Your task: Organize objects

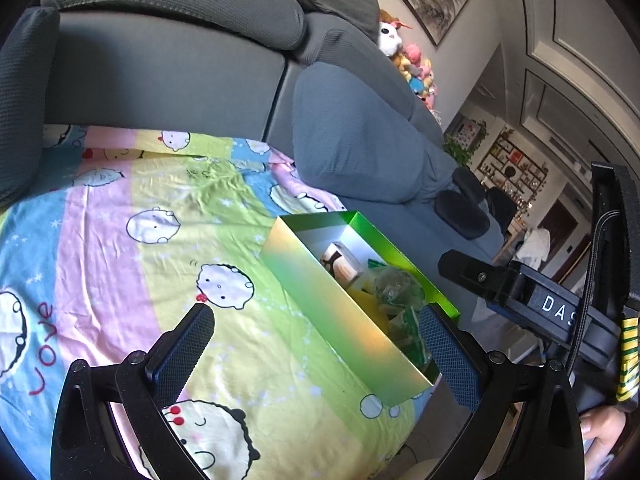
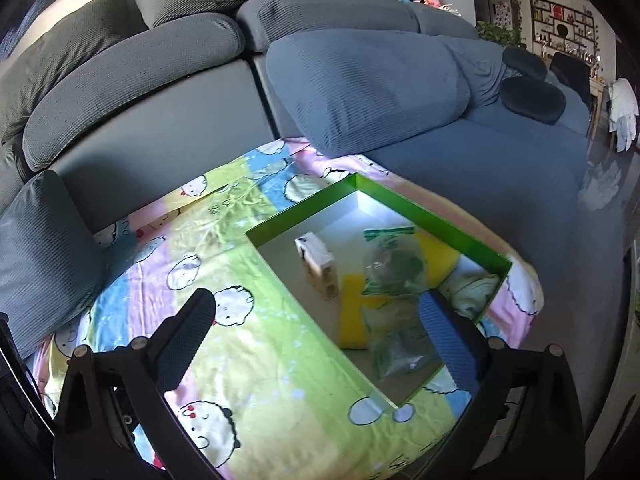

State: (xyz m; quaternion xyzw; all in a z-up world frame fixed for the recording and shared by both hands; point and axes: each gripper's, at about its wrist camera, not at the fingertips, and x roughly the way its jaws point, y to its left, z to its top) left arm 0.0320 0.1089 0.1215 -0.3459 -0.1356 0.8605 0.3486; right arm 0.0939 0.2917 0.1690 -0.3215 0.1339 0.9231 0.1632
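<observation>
Green box (image 2: 436, 216) contents partly blurred, clear bags (image 2: 394, 268) indistinct, both hand-held grippers (image 1: 316, 332) (image 2: 320, 316) apart, empty.

The sheet (image 2: 256, 340) has pink, blue, yellow and green stripes with white cartoon faces; the box (image 2: 436, 212) is green with a white inside, holding a yellow sponge (image 2: 352, 320); the sofa (image 2: 160, 128) is grey; gripper pads (image 2: 448, 336) are blue

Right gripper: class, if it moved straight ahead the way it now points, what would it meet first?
Most likely the green box, entering over its near wall, with the small carton and clear bags inside. The open right gripper holds nothing. Depth is uncertain.
</observation>
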